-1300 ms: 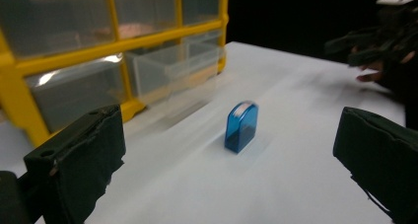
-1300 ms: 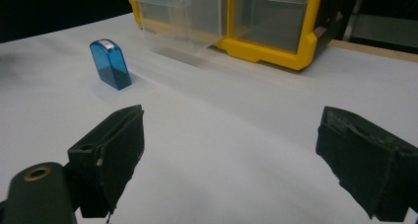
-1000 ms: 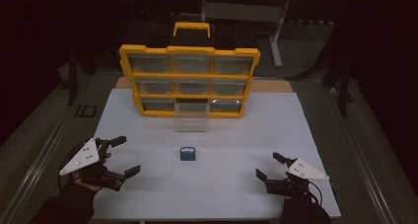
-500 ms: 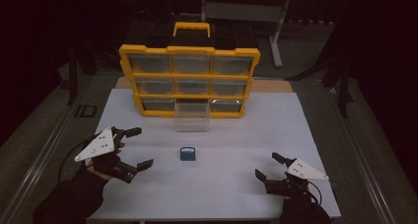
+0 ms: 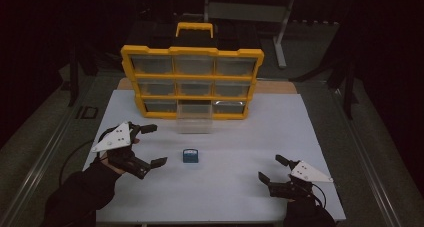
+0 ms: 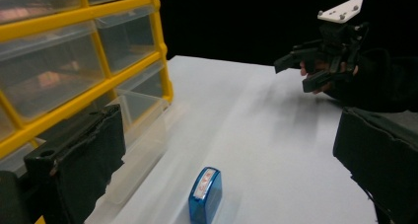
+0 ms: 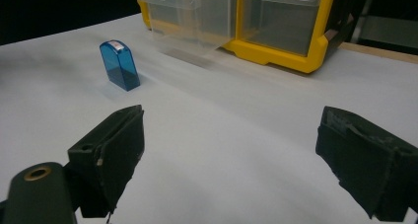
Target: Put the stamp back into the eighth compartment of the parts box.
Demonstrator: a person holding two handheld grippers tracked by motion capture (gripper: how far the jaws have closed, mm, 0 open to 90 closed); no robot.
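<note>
A small translucent blue case (image 5: 190, 156) stands on the white table top, in front of a yellow organizer (image 5: 192, 51) with clear drawers. The bottom middle drawer (image 5: 194, 119) is pulled out. My left gripper (image 5: 155, 145) hovers open just left of the case, nothing between its jaws. In the left gripper view the case (image 6: 205, 194) lies low between the jaws, with the drawer (image 6: 135, 130) to its left. My right gripper (image 5: 271, 168) rests open near the front right. In its view the case (image 7: 119, 65) stands far left, apart from the jaws.
The white table top (image 5: 235, 137) spreads between the organizer and the front edge. A dark floor and a metal frame (image 5: 280, 27) lie behind the organizer. Cables trail from both grippers. In the left gripper view the right gripper (image 6: 315, 66) shows far off.
My left gripper has moved forward and to the right, closer to the blue case, staying open. The right gripper and the case have not moved.
</note>
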